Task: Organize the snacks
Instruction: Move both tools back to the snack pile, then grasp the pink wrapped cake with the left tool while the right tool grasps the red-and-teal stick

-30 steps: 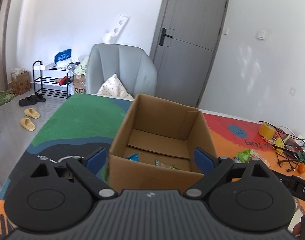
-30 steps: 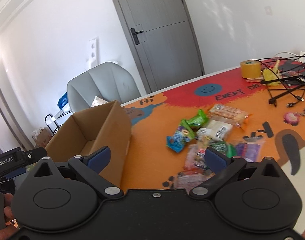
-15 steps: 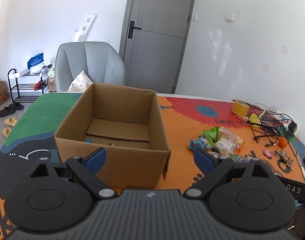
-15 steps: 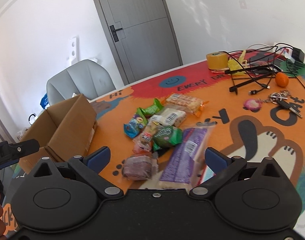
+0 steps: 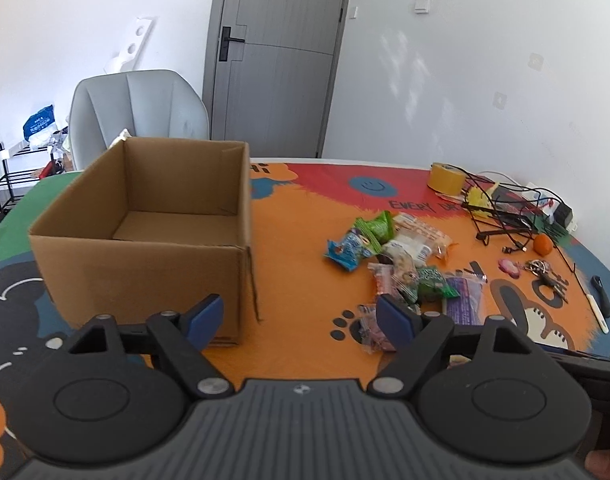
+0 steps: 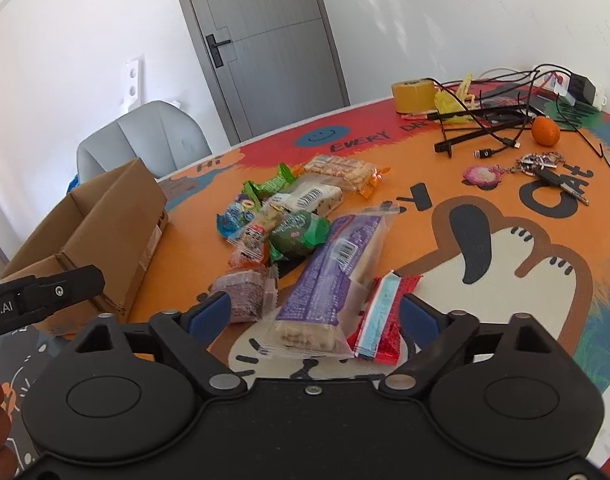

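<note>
Pick phase: right tongs [image 6: 313, 316] released, jaws just narrowing over purple snack pack [image 6: 329, 276]. Left tongs [image 5: 297, 314] released, empty, also just narrowing. Next: lower, clamp, carry to cardboard box [image 5: 145, 240].

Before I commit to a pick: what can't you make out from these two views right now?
- Cardboard box floor, left wrist view: near wall hides the front part, contents unknown.
- Purple snack pack near end, right wrist view: partly behind the right gripper.
- Bottom of the snack pile: wrappers overlap.
- Wrapper print: too small to read.
</note>
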A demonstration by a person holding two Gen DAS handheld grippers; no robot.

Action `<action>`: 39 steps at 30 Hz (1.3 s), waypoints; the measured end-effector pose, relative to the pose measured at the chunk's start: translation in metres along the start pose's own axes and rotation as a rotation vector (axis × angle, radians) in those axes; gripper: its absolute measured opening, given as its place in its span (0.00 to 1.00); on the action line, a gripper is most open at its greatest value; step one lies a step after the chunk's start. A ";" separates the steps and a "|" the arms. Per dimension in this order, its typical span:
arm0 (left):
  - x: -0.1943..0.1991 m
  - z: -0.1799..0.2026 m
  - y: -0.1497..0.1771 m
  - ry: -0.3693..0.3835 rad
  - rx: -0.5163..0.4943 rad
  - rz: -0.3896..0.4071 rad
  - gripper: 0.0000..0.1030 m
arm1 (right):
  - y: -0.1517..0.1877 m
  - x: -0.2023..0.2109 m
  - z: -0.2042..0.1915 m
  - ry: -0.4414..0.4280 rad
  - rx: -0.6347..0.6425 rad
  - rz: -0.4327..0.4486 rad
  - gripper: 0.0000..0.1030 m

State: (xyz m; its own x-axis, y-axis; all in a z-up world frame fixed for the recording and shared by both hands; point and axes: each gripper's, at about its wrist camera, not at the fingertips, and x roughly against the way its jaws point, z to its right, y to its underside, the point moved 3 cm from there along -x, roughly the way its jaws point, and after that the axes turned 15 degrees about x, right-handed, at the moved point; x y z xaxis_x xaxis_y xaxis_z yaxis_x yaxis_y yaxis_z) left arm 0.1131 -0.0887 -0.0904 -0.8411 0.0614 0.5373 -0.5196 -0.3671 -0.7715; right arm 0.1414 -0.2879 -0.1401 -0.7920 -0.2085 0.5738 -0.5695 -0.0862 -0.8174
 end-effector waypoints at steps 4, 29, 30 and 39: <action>-0.009 0.007 0.005 0.002 0.001 -0.018 0.75 | 0.005 -0.010 0.006 0.020 -0.021 -0.013 0.72; -0.072 0.056 0.031 -0.005 -0.064 -0.115 0.74 | 0.016 -0.001 0.059 -0.010 -0.157 0.041 0.55; -0.074 0.057 0.033 -0.006 -0.066 -0.119 0.74 | 0.017 -0.003 0.060 -0.012 -0.155 0.036 0.54; -0.087 0.065 0.042 -0.012 -0.088 -0.140 0.74 | 0.016 0.001 0.065 -0.010 -0.175 0.049 0.44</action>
State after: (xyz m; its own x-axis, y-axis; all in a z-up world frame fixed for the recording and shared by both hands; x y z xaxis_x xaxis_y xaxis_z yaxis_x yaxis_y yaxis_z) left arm 0.1741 -0.1697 -0.1469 -0.7577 0.0948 0.6456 -0.6435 -0.2727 -0.7152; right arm 0.1458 -0.3529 -0.1563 -0.8180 -0.2183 0.5322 -0.5606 0.0952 -0.8226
